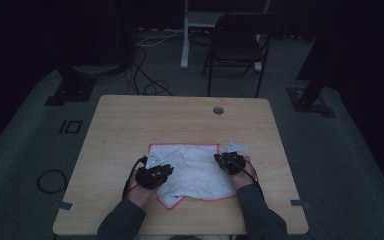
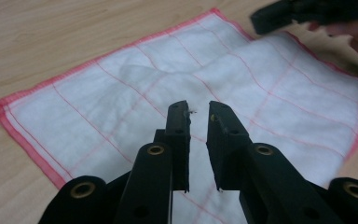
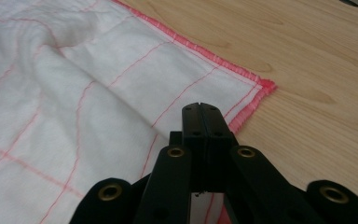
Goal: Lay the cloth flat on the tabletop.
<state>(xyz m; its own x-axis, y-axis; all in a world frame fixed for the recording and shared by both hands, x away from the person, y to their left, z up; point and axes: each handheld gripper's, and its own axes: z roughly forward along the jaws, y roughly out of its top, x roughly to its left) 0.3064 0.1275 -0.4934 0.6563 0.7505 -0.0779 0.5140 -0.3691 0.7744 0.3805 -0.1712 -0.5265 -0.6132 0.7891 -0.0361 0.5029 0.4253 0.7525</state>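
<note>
Here the white cloth (image 1: 192, 172) with the pink hem lies at the lower middle of the high view, on the wooden table (image 1: 125, 125), partly rumpled, with a raised fold near its centre.

At the left of that view, the left gripper (image 1: 164, 172) sits over the cloth's left part. In the left gripper view its jaws stand a little apart above the fabric with nothing between them, so it holds nothing. The risk I judge here: if they come together where they are, they may catch only a thin ridge or miss it, and the cloth would slip free on a pull.

At the right, the right gripper (image 1: 221, 159) rests at the cloth's right edge. In the right gripper view (image 3: 203, 108) its jaws are pressed fully together; whether any cloth is nipped below the tips I cannot tell. If it drags while empty, it would only bunch the fabric.

The cloth's near corner (image 1: 172, 202) lies close to the table's bottom edge, so a pull toward the person could slide it off. Bare wood spreads wide toward the upper part of the frame, up to the round hole (image 1: 218, 110), and to both sides.
</note>
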